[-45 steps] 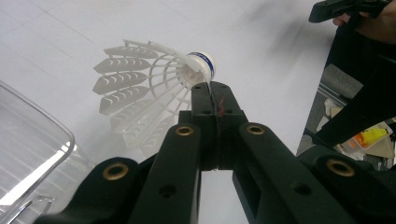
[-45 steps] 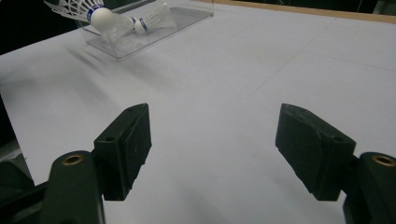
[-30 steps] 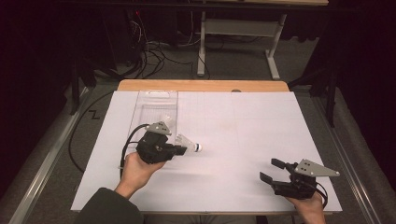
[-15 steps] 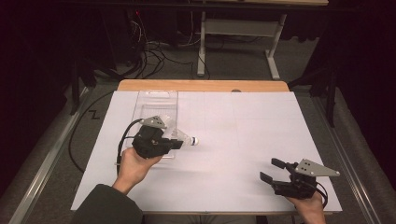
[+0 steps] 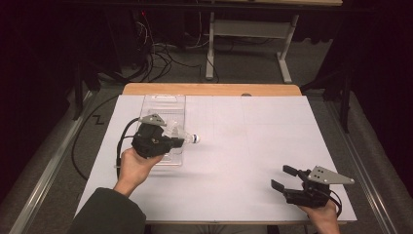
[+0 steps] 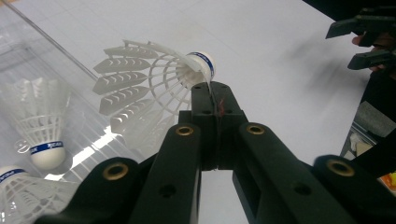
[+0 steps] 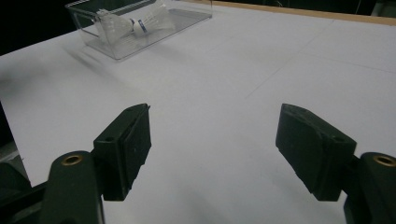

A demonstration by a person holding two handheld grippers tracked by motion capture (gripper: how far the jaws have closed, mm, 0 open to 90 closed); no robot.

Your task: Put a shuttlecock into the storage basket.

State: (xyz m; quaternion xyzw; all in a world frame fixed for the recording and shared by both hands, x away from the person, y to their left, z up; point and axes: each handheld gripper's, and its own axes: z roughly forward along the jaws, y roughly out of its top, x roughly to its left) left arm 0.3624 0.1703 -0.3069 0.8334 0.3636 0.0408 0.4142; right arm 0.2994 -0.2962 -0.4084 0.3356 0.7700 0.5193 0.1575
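A white shuttlecock point(image 6: 140, 79) with a blue-banded cork point(image 6: 201, 63) hangs just above the table, held by the rim of its feather skirt. My left gripper point(image 6: 215, 93) is shut on that rim, jaws pressed together. From above, the left gripper point(image 5: 176, 141) hovers over the near right corner of the clear plastic box point(image 5: 165, 105), and the shuttlecock point(image 5: 189, 138) points right with its cork leading. My right gripper point(image 5: 284, 178) stands open near the table's front right, with nothing between its jaws. In its own view the right gripper point(image 7: 215, 154) faces bare white tabletop.
Two more shuttlecocks point(image 6: 39, 116) lie inside the clear box; the right gripper view shows them in the box point(image 7: 140, 28) far off. White paper point(image 5: 253, 146) covers the table, with a wooden strip point(image 5: 214, 89) along the far edge. Cables lie on the floor beyond.
My left hand has carried the shuttlecock a little away from the person and to the left, over the box's near corner. The right gripper has stayed where it was.
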